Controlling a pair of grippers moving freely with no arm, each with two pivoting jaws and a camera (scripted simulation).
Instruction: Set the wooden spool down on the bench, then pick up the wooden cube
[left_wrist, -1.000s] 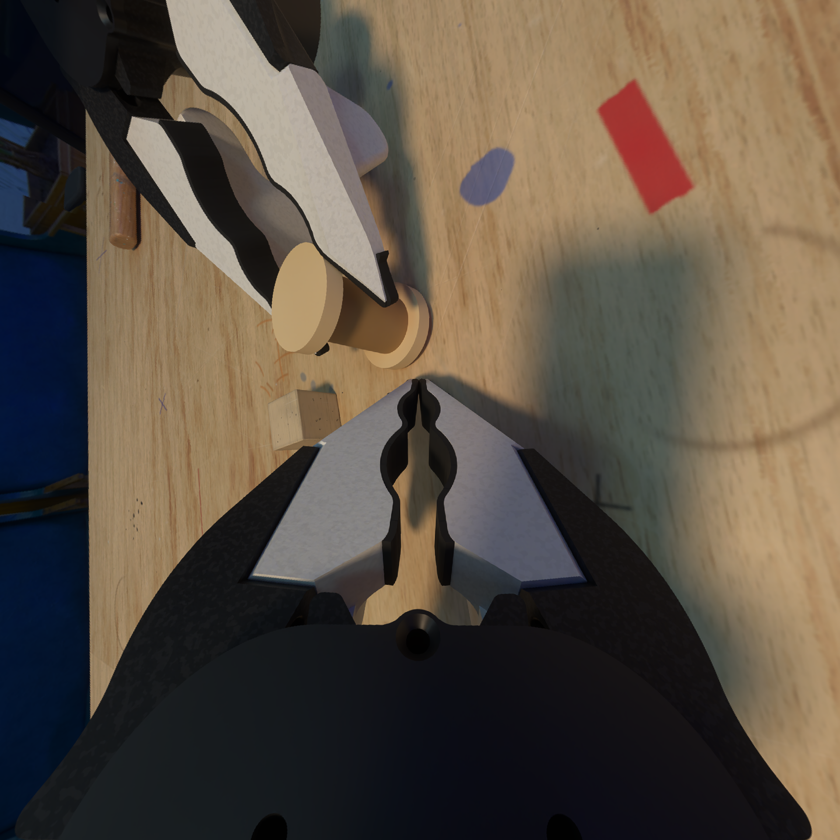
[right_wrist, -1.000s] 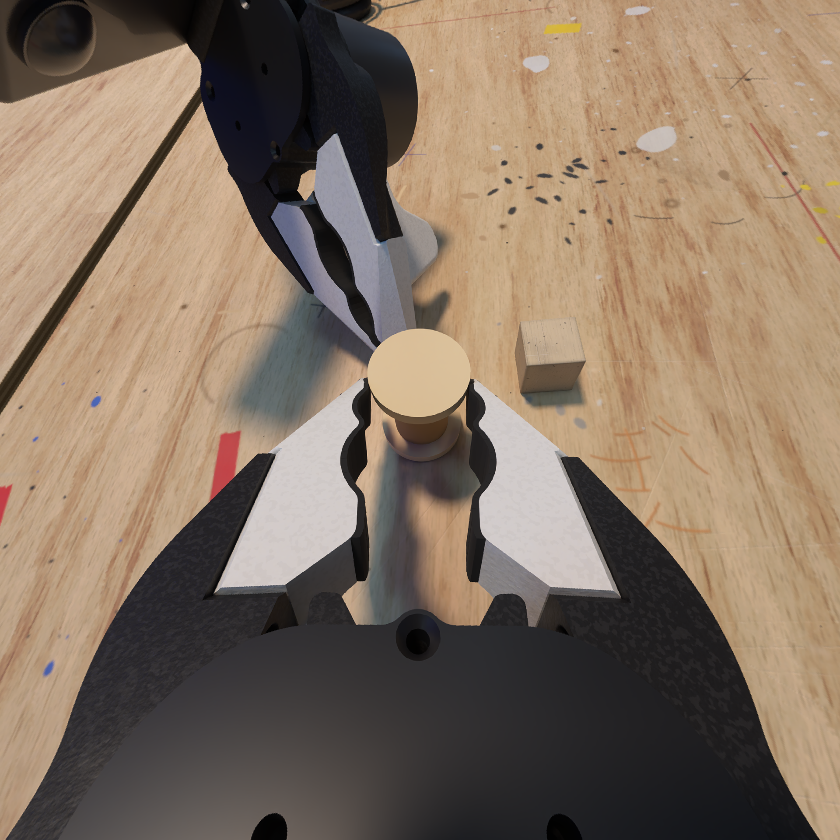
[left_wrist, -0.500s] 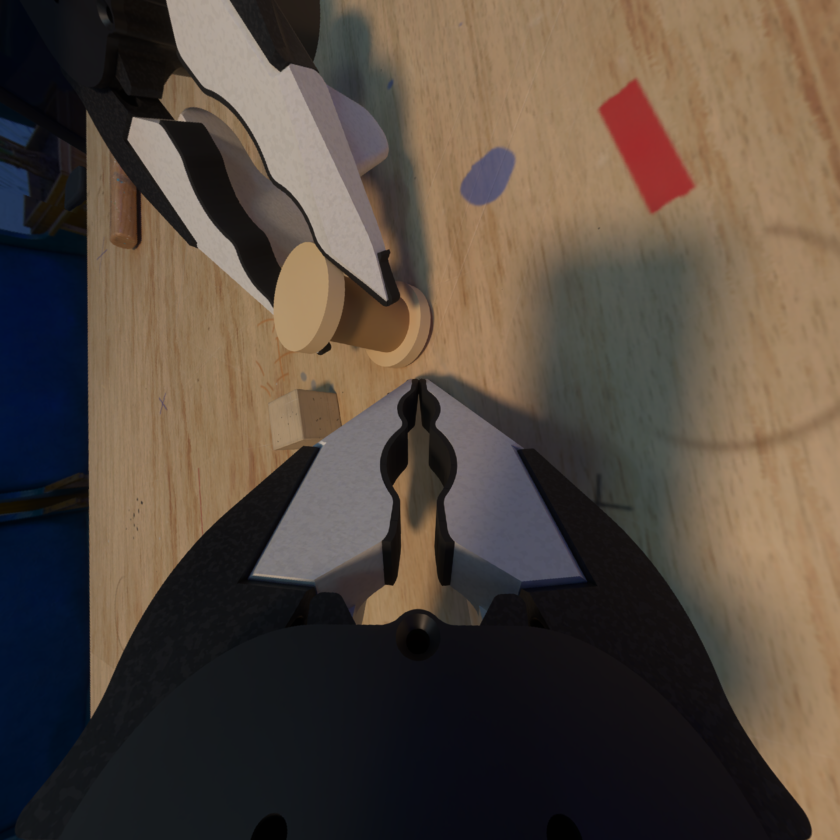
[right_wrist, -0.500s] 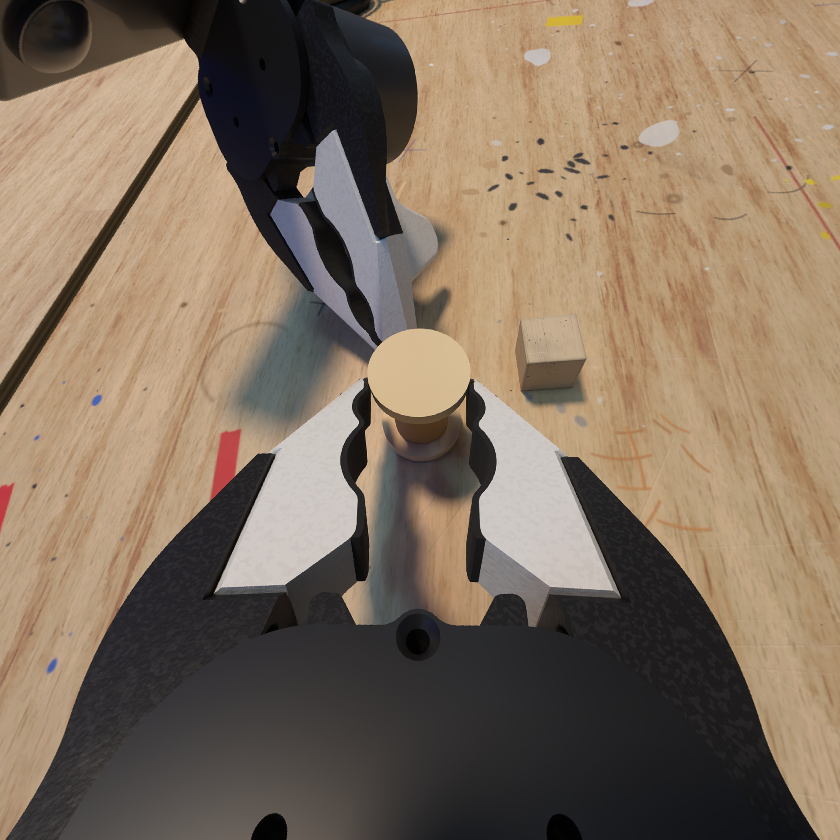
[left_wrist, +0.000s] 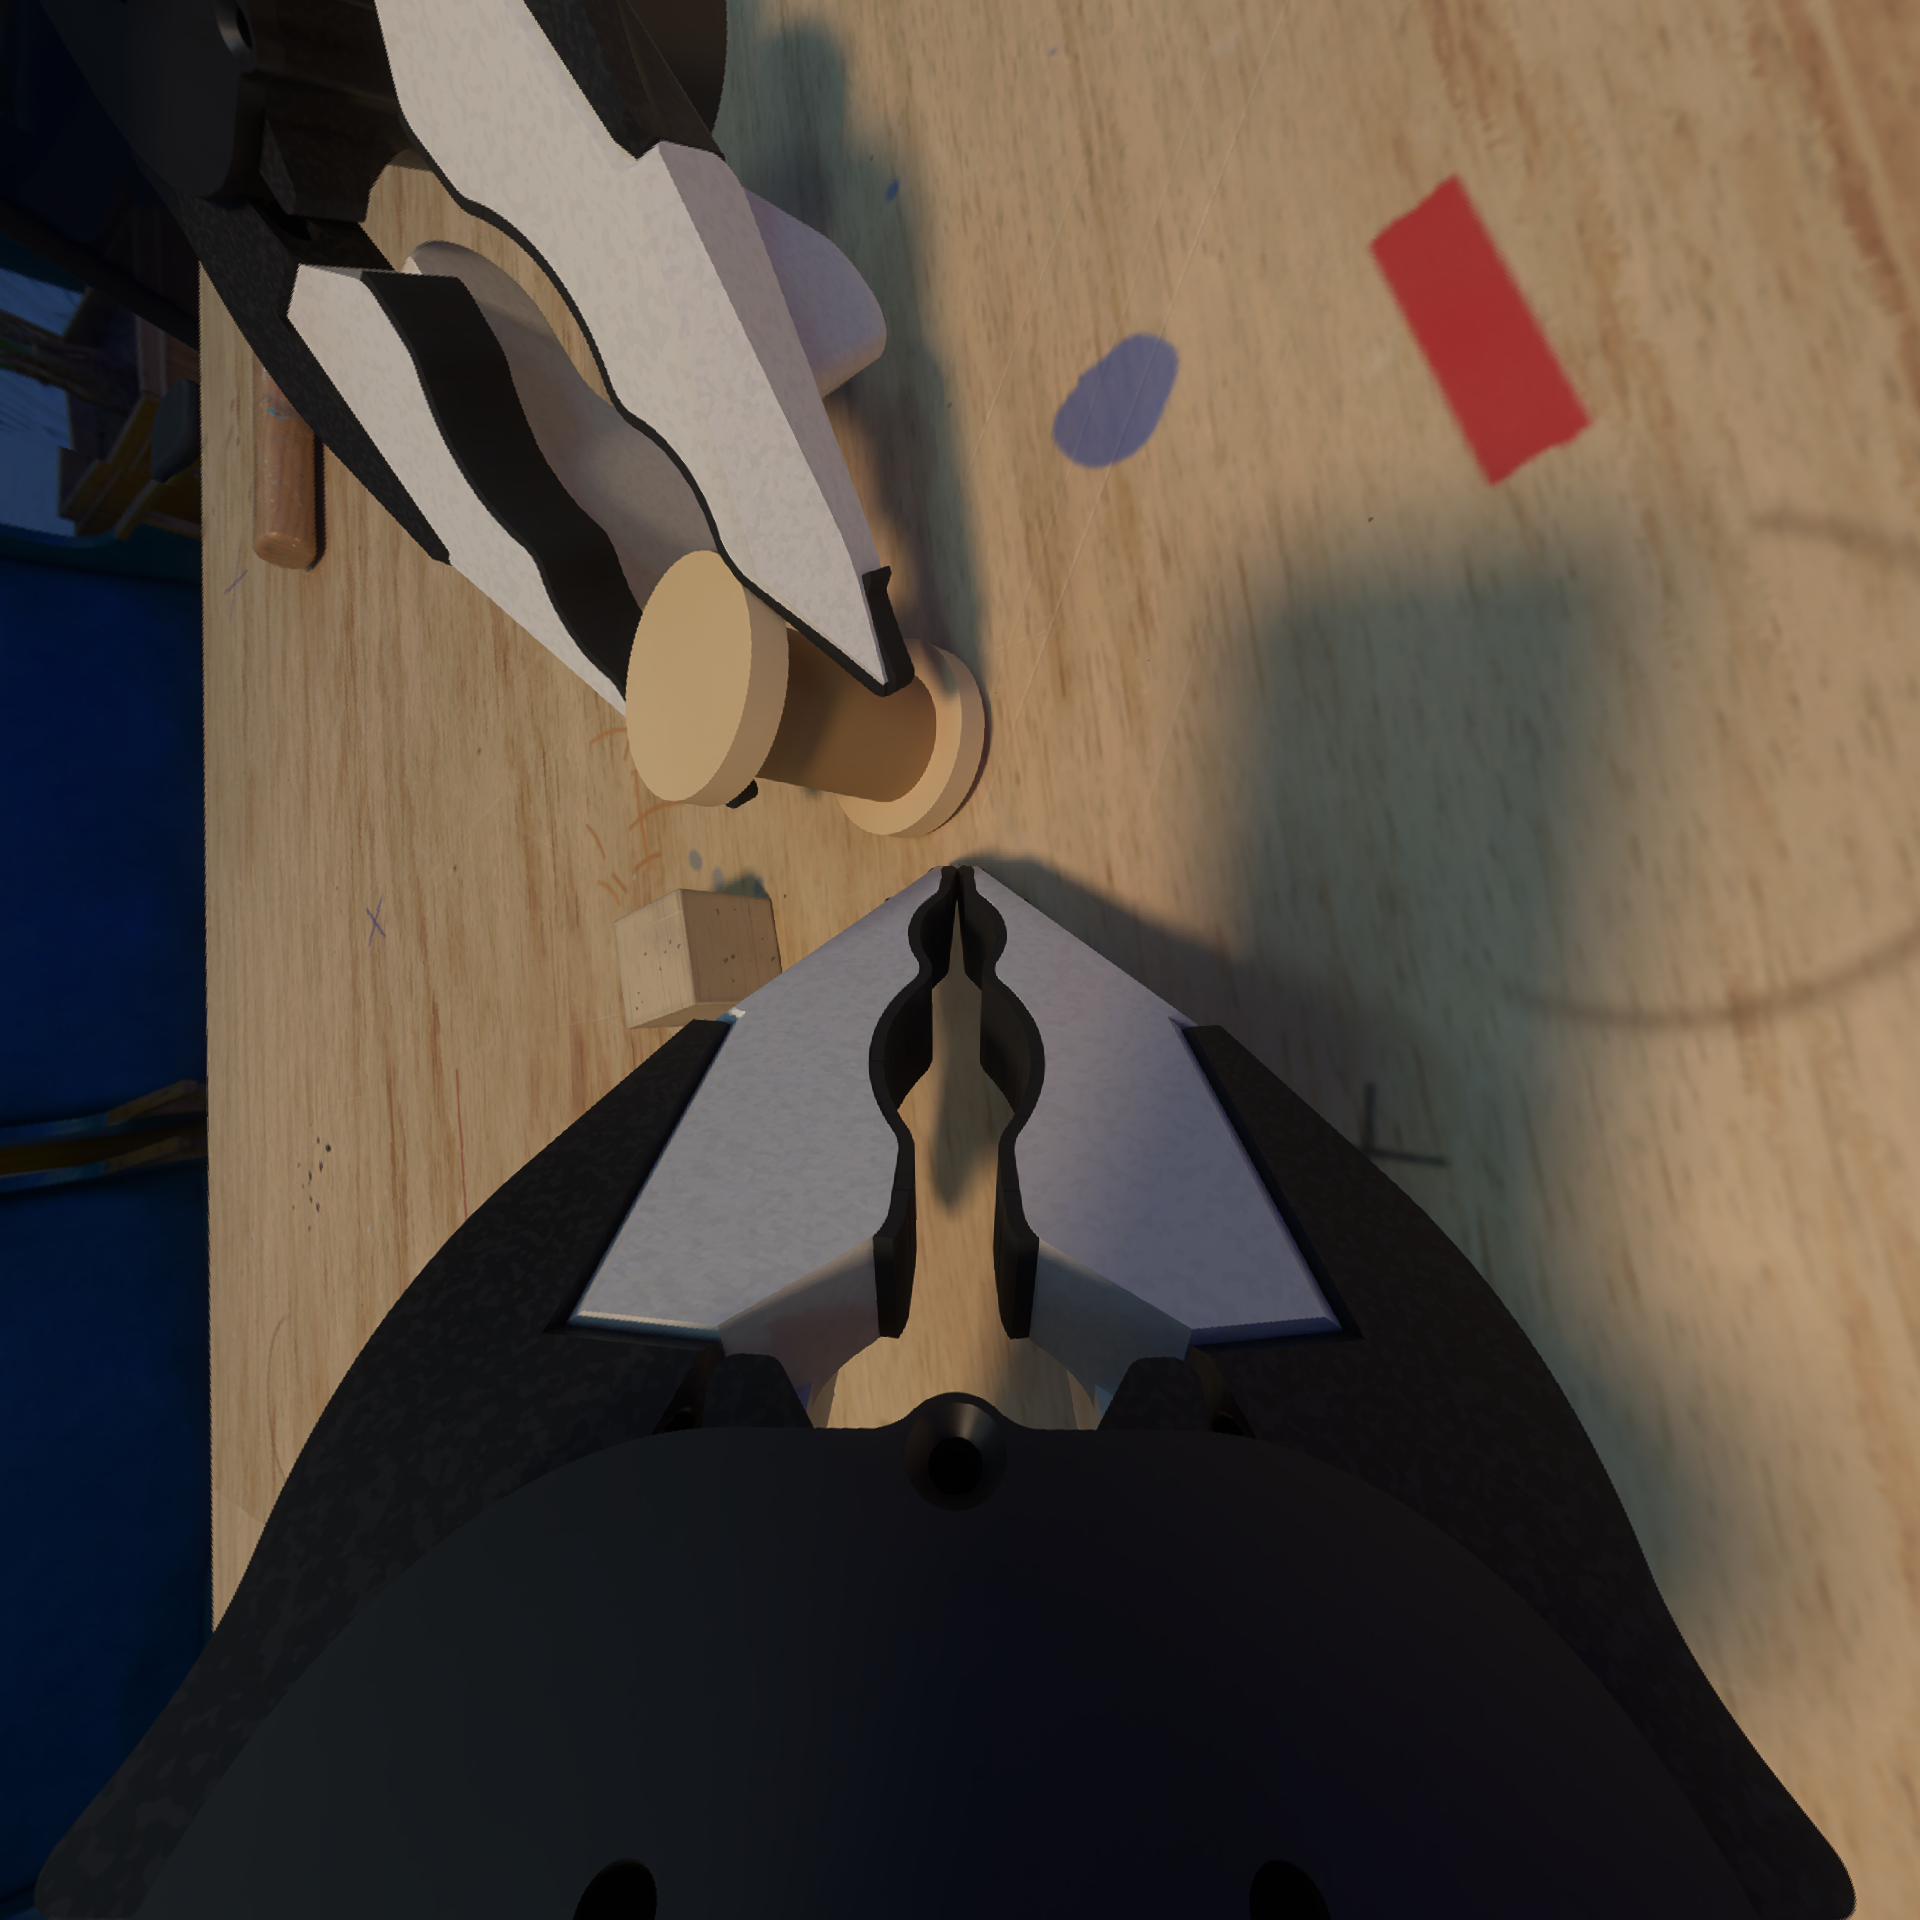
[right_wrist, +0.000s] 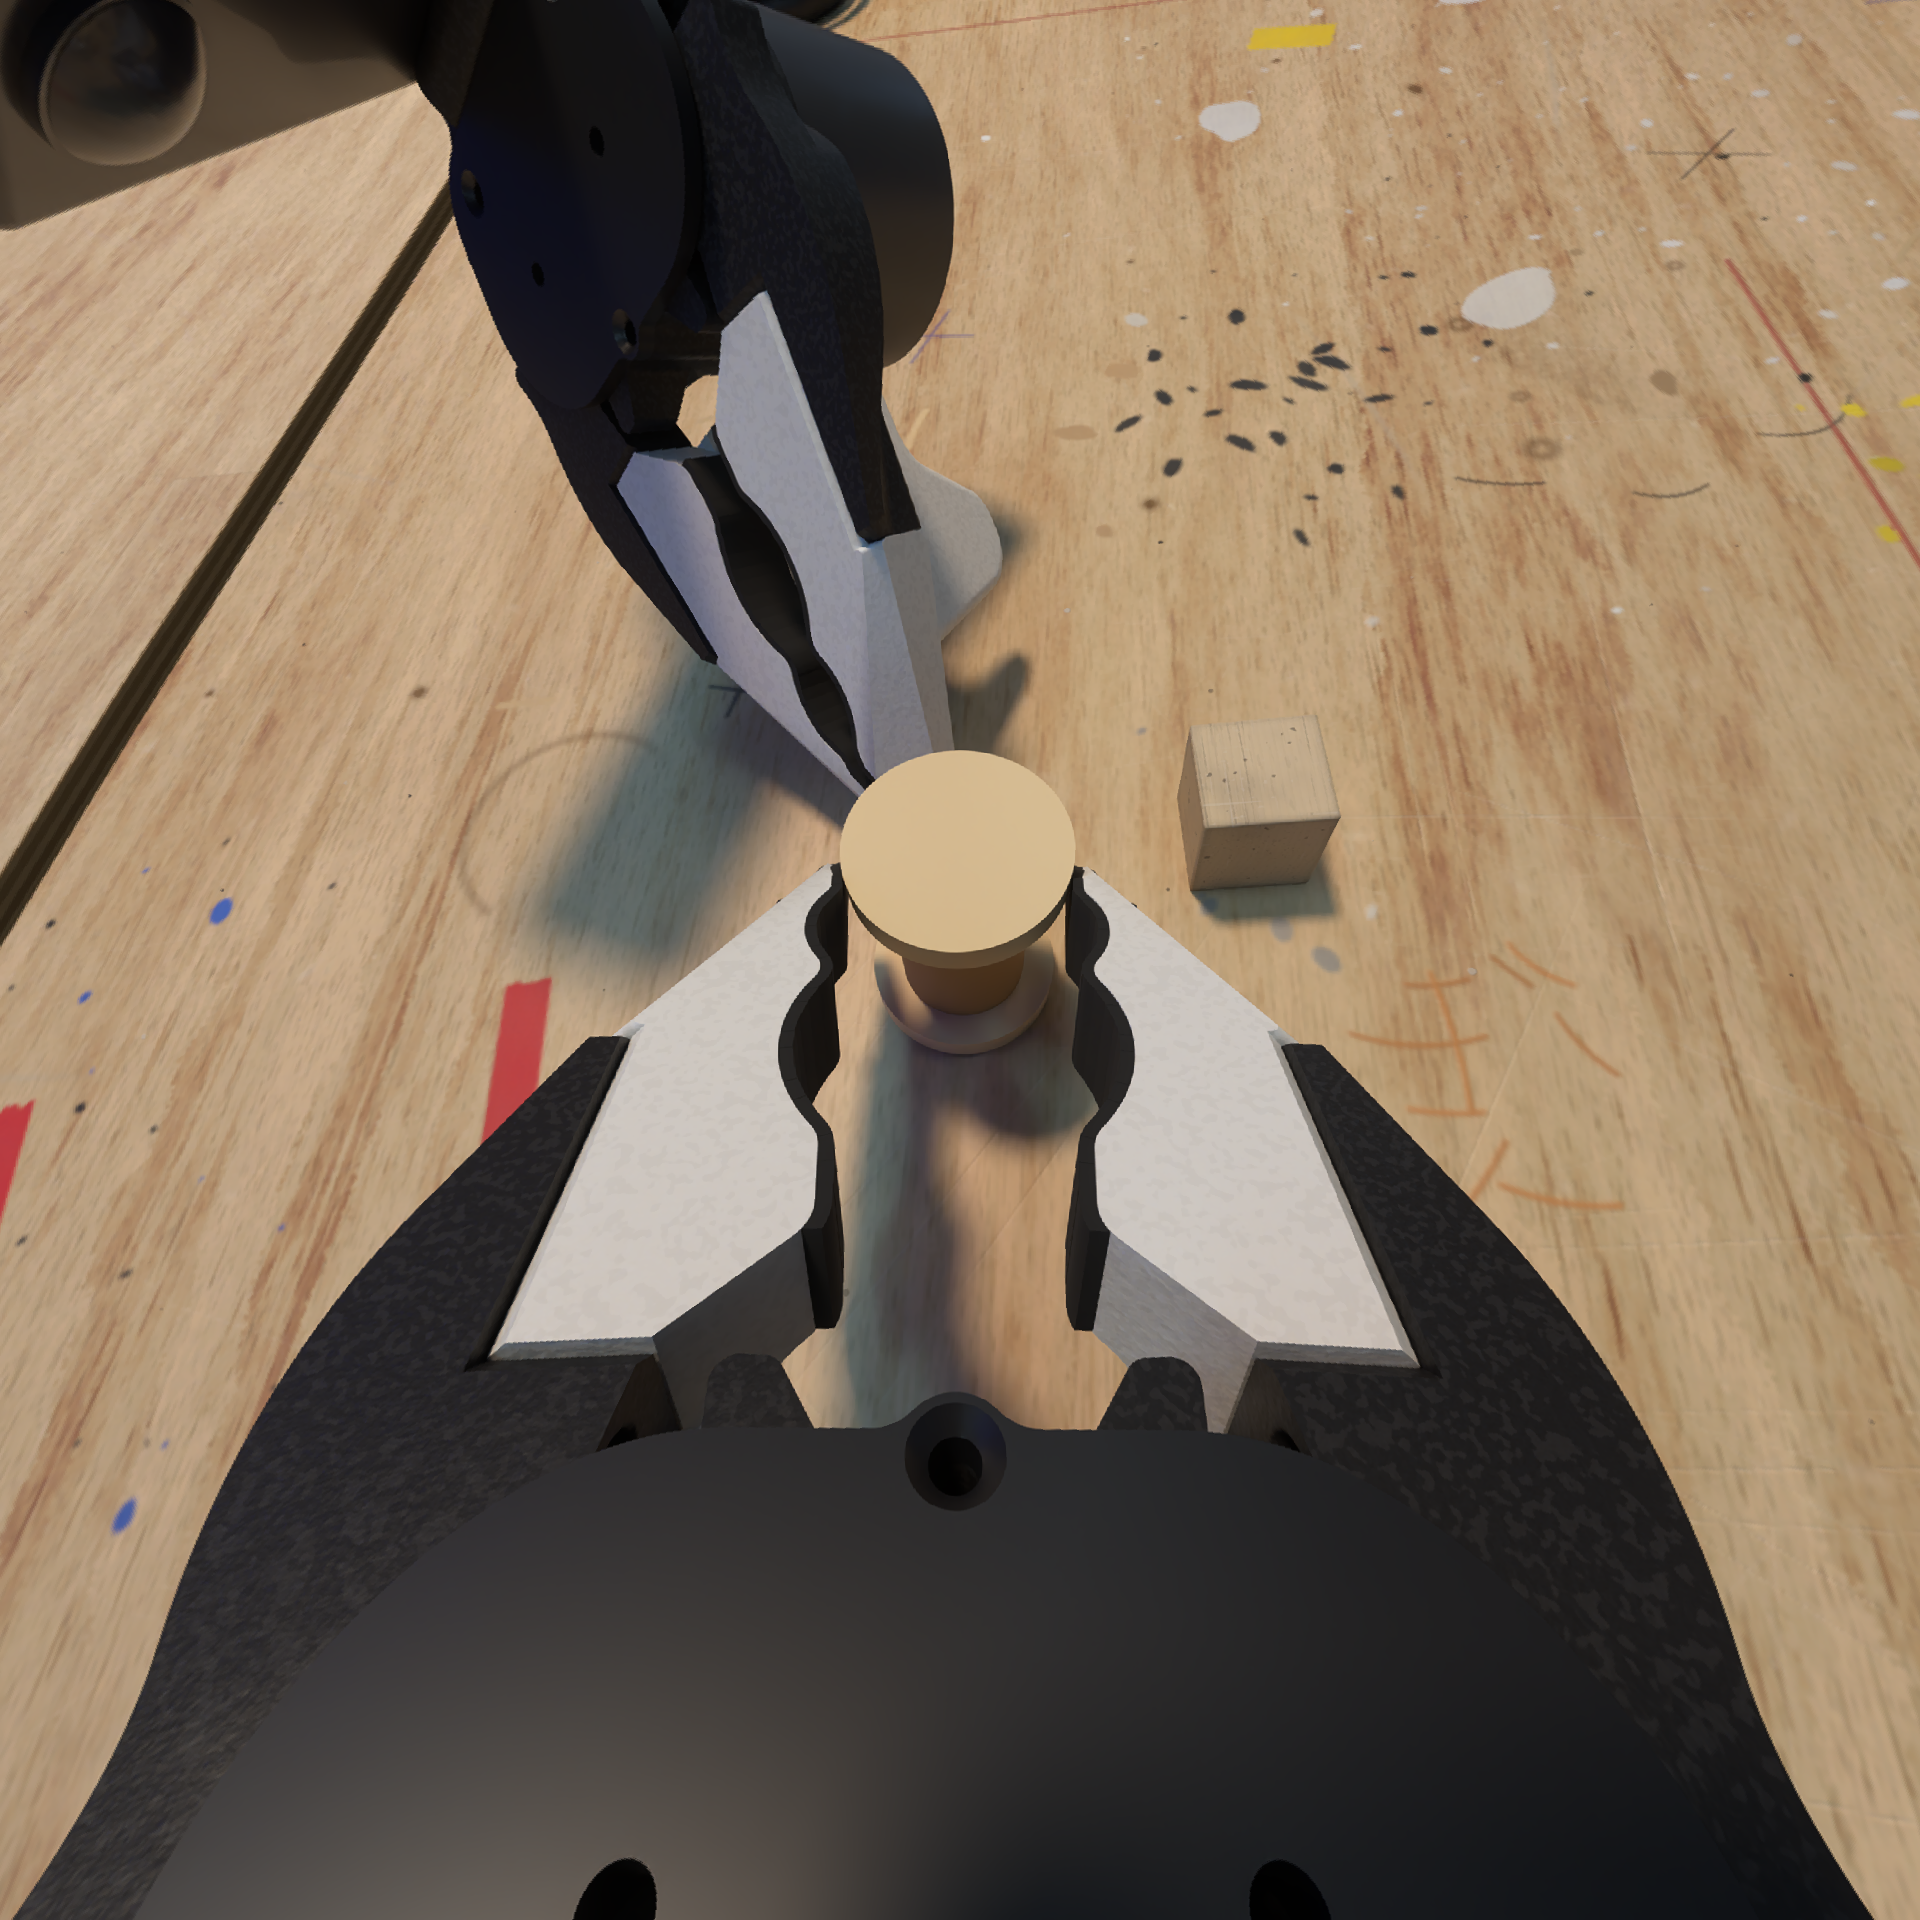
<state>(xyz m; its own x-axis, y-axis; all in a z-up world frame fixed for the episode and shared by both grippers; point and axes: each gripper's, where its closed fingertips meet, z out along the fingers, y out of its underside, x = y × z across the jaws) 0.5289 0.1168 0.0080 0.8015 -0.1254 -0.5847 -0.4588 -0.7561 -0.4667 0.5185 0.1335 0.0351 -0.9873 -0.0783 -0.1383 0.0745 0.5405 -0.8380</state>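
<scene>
The right claw (right_wrist: 956, 904) grips the wooden spool (right_wrist: 957, 852) by its upper flange; the lower flange sits at the surface (right_wrist: 1558, 1039), contact not determinable. The spool's core is partly hidden behind the flange. The left claw (left_wrist: 956, 883) is fully closed and empty, its tips just beside the spool. The wooden cube (right_wrist: 1257, 802) rests on the surface near the spool, apart from both claws; in the left wrist view the left claw's finger cuts off one corner of it (left_wrist: 694, 956). Red tape (left_wrist: 1475, 327) lies well apart from the spool. A brown wooden handle (left_wrist: 283, 488) lies at the surface edge, partly obscured by the right claw.
</scene>
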